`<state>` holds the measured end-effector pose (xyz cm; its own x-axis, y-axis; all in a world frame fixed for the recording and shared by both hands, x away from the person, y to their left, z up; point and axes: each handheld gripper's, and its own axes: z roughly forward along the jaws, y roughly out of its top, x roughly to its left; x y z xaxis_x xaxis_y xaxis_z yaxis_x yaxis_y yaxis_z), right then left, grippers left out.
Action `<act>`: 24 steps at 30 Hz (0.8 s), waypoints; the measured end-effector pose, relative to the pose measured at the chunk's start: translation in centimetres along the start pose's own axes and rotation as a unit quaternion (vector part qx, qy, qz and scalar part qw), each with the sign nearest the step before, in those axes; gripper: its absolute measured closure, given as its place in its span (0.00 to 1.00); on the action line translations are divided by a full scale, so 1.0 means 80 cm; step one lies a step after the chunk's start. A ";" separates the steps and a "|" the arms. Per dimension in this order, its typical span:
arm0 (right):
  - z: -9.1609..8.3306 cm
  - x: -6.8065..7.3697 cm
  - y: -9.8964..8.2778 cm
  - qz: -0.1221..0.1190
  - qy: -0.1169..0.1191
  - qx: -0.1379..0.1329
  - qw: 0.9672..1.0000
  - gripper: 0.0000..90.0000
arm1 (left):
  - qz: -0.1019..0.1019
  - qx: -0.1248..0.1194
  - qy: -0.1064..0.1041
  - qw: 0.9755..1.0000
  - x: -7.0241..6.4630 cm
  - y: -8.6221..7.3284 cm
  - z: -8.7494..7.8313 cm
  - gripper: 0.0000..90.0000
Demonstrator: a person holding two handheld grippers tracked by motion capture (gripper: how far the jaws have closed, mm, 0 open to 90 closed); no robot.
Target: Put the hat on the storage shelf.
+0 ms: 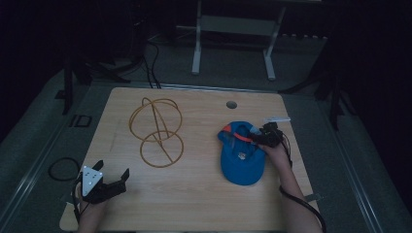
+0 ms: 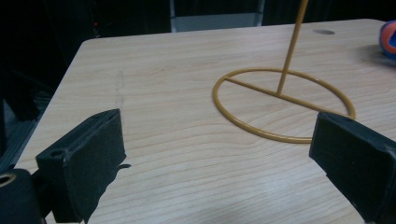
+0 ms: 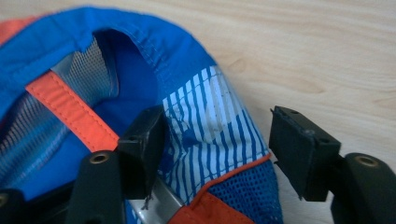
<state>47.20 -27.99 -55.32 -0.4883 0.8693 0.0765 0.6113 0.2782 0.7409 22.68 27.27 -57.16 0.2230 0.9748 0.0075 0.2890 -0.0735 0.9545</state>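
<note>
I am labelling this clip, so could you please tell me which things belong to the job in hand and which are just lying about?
In the job: blue cap; right gripper, its fingers astride the cap's side.

Lying about: yellow wire stand; left gripper, open; white strip.

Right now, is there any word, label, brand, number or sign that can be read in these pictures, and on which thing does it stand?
None can be read.
Blue cap: a small pale tag inside it, too small to read in the high view.
Striped inner band of the cap: stripes, no letters.
Yellow wire stand and wooden table: no text.

Blue cap [image 1: 241, 158] — orange trim, striped lining
</note>
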 end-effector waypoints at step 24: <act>-0.005 0.020 0.002 -0.053 0.003 0.027 0.998 0.93 | -0.030 0.006 -0.001 1.000 0.009 -0.003 0.006 0.04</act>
<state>46.27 -26.76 -54.80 -0.5555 0.8315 0.0047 0.5891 0.3896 0.7080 23.19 27.92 -57.52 0.2060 0.9773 -0.0500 0.3135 -0.0175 0.9494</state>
